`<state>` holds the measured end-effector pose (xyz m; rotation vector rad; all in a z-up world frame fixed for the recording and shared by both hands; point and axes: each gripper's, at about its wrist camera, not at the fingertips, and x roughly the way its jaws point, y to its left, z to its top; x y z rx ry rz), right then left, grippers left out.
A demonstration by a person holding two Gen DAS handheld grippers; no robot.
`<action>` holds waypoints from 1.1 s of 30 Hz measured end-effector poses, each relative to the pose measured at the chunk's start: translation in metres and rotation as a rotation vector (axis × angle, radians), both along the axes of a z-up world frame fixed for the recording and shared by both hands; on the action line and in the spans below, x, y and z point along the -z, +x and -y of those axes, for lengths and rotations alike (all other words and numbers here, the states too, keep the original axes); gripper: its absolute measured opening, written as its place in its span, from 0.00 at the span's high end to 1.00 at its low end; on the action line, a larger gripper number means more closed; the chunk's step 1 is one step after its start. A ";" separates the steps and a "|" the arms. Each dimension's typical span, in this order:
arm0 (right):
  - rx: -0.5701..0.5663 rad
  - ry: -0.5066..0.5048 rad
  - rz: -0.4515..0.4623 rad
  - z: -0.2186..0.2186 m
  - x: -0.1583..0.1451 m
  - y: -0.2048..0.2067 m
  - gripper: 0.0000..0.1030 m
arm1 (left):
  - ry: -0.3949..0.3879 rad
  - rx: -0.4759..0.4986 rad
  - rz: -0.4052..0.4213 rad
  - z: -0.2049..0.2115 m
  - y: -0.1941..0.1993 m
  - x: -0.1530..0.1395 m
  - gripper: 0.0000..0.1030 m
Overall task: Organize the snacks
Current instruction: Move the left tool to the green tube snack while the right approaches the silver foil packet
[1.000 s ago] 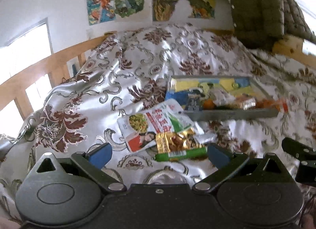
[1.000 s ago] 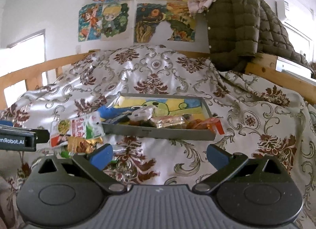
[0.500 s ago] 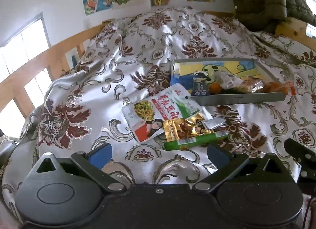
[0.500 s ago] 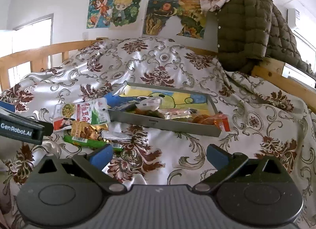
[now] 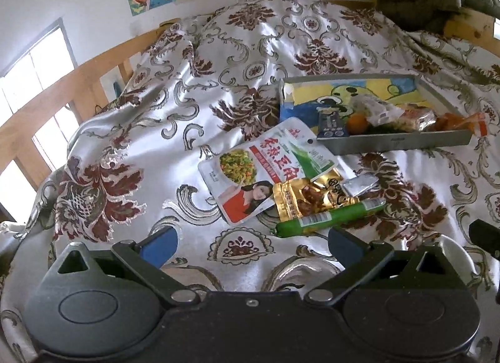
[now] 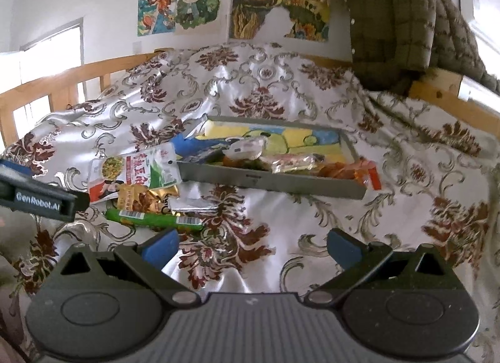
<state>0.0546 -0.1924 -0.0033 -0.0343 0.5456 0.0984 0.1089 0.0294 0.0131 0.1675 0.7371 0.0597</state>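
Note:
A grey tray (image 5: 397, 143) (image 6: 275, 181) with a cartoon picture inside holds several snack packets along its near edge. Beside it on the patterned bedcover lie a white and green pouch (image 5: 265, 169) (image 6: 131, 172), a gold packet (image 5: 309, 199) (image 6: 140, 199), a small silver packet (image 5: 359, 184) (image 6: 192, 205) and a green sausage stick (image 5: 331, 217) (image 6: 153, 219). My left gripper (image 5: 251, 245) is open and empty, just short of the green stick. My right gripper (image 6: 251, 245) is open and empty, right of the loose snacks, in front of the tray.
The floral satin cover (image 5: 218, 66) lies in folds over a bed with a wooden rail (image 5: 47, 100) on the left. A dark quilted jacket (image 6: 403, 19) hangs at the back right. Posters (image 6: 187, 3) are on the wall. The left gripper's body (image 6: 37, 199) shows at the right view's left edge.
Both grippers have tilted down and moved closer to the loose snacks. The snacks and tray have not moved. Both grippers stay open.

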 end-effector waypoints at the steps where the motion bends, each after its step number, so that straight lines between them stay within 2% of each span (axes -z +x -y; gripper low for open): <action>1: -0.010 0.012 -0.016 0.001 0.001 0.004 0.00 | -0.002 -0.003 -0.005 -0.001 0.002 0.002 0.01; 10: -0.099 0.030 -0.120 0.000 0.010 0.045 0.00 | -0.016 0.006 -0.064 -0.007 0.025 0.020 0.01; 16: -0.143 0.015 -0.146 -0.005 0.019 0.069 0.00 | -0.003 0.026 -0.078 -0.008 0.039 0.025 0.01; 26: -0.174 0.055 -0.171 -0.012 0.026 0.105 0.00 | 0.130 0.191 -0.059 0.015 0.055 0.036 0.01; 33: -0.183 0.101 -0.201 -0.011 0.033 0.123 0.00 | 0.145 0.327 -0.089 0.028 0.070 0.049 0.01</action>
